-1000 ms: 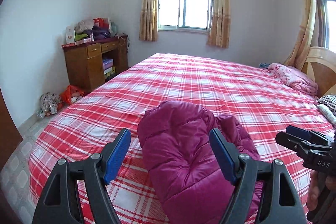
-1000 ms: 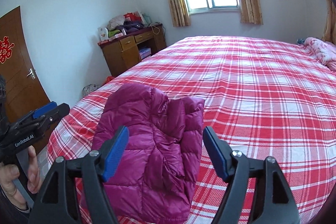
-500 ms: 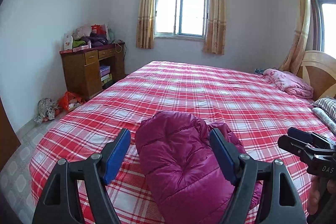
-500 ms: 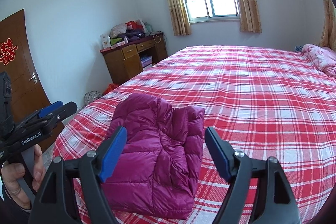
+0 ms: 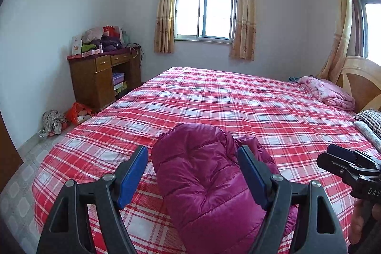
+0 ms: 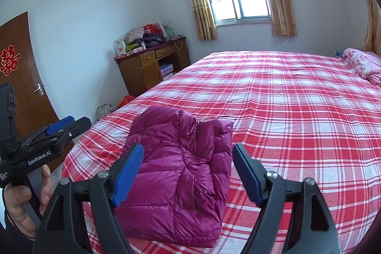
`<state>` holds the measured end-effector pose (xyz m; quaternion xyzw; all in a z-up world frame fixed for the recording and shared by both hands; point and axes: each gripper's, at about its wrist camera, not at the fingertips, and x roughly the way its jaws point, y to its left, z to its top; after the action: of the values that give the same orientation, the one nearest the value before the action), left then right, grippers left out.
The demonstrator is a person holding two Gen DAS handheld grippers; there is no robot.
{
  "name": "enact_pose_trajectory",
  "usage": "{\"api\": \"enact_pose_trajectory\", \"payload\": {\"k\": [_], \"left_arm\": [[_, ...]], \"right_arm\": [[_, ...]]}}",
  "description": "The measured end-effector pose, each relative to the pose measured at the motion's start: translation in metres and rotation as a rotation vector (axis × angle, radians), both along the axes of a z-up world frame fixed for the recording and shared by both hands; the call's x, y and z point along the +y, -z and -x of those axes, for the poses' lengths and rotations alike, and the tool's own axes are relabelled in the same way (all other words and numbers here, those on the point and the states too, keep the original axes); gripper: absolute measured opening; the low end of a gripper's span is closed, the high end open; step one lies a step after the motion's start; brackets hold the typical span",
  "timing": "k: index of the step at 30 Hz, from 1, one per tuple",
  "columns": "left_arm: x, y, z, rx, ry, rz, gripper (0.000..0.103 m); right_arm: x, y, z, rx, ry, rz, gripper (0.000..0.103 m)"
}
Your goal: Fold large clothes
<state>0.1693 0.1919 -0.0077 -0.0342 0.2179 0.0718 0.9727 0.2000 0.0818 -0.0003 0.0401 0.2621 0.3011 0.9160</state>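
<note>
The folded jacket point(image 6: 181, 173) lies near the bed's point(image 6: 297, 111) edge. Both tools, left point(image 5: 193, 180) and right point(image 6: 188, 175), hang released, seemingly clear of it; puffy padding may spring the fold open.

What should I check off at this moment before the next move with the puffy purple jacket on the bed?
1. Jacket folded into a compact bundle: ok, though puffy and uneven on top.
2. Jacket resting fully on the bed: ok, it lies near the foot corner, not hanging over.
3. Left gripper free of fabric: ok, jaws wide open, nothing pinched.
4. Right gripper free of fabric: ok, jaws wide open, clear of the jacket.
5. Room beside the jacket for another garment: ok, the plaid sheet is bare up to the pink blanket.
6. Next garment in reach: cannot tell, none shows nearby.
</note>
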Motion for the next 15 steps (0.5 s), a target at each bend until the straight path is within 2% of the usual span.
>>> {"api": "enact_pose_trajectory", "payload": {"k": [15], "left_arm": [[-0.005, 0.0023, 0.0014, 0.005, 0.003, -0.01, 0.078]], "right_arm": [[-0.0011, 0.0047, -0.0002, 0.01, 0.001, -0.001, 0.08]]}}
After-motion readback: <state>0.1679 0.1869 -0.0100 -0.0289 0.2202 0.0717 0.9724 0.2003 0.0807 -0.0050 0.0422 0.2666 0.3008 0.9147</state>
